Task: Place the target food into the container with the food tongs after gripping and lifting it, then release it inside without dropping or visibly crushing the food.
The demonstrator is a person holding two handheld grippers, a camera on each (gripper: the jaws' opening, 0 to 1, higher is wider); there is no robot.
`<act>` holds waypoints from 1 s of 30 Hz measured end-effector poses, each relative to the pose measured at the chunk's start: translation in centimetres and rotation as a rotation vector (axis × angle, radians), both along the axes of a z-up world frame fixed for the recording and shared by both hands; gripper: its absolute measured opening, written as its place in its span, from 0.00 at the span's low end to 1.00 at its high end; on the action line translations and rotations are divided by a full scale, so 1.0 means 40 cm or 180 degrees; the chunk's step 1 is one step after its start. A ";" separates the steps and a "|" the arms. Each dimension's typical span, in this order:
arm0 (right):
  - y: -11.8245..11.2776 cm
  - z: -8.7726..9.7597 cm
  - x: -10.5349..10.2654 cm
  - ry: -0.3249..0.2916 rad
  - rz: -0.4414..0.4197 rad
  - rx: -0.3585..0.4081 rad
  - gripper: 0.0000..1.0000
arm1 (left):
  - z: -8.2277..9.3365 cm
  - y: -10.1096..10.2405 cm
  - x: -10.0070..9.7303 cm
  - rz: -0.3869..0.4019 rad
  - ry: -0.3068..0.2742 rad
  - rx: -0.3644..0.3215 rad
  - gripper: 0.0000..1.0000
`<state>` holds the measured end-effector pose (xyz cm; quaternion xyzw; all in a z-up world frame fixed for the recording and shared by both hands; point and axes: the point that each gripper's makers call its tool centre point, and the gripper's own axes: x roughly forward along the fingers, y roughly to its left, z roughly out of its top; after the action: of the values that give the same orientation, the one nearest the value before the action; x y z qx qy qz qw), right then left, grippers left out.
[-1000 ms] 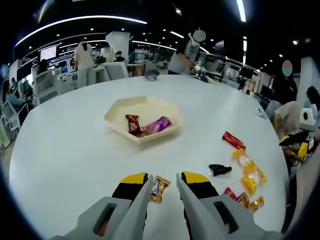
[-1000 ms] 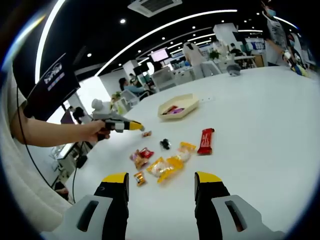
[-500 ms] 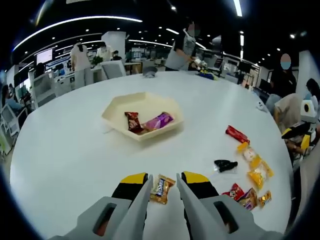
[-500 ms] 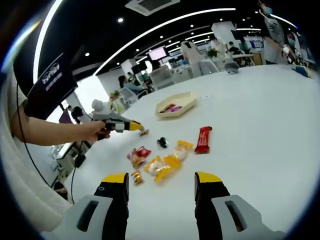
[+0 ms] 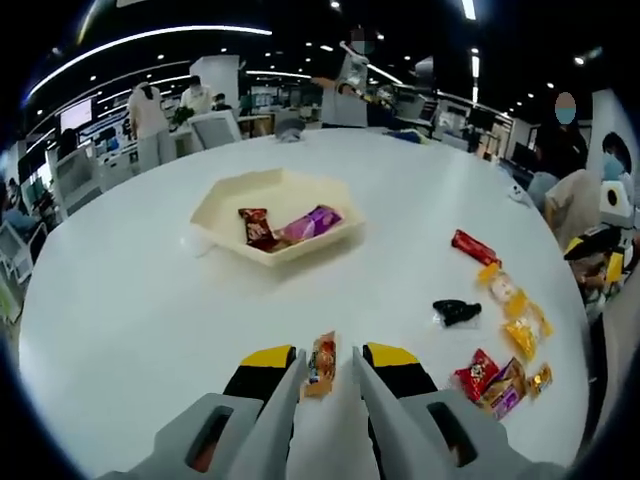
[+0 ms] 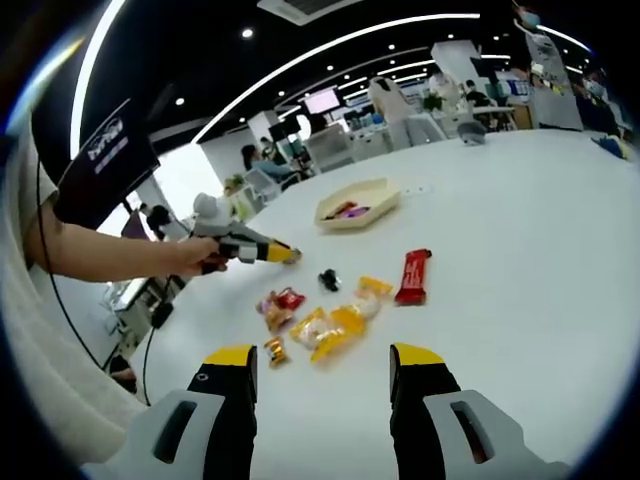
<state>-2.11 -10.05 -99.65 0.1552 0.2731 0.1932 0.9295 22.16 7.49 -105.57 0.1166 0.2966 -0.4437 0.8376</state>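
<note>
A small orange-wrapped candy (image 5: 321, 362) stands edgewise between the jaws of my left gripper (image 5: 328, 356), which is shut on it just above the white table. Beyond it lies the cream hexagonal tray (image 5: 215, 232), holding a dark red wrapper (image 5: 254, 227) and a purple wrapper (image 5: 312, 222). In the right gripper view a hand holds the left gripper (image 6: 284, 255) out at the left with the candy at its tip, short of the tray (image 6: 376, 207). My right gripper (image 6: 323, 362) stands open over the table with nothing in it.
Loose snacks lie on the table to the right: a red bar (image 5: 473, 247), a black piece (image 5: 455, 312), yellow packets (image 5: 522, 325) and a red packet (image 5: 478, 372). The same cluster (image 6: 335, 320) lies ahead of the right gripper. People and desks stand beyond the table's far edge.
The candy lay flat on the table between the left jaws; now it is pinched edgewise and held. The left gripper view has shifted slightly; the right gripper stayed open.
</note>
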 end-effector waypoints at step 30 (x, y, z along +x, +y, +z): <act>-0.009 0.003 0.006 -0.0030 -0.0065 -0.0005 0.53 | 0.053 -0.013 -0.025 0.0092 0.0091 -0.0046 0.18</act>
<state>-1.88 -10.40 -99.53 0.1564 0.2672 0.1841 0.9329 21.16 6.98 -103.45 0.0999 0.3070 -0.4353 0.8404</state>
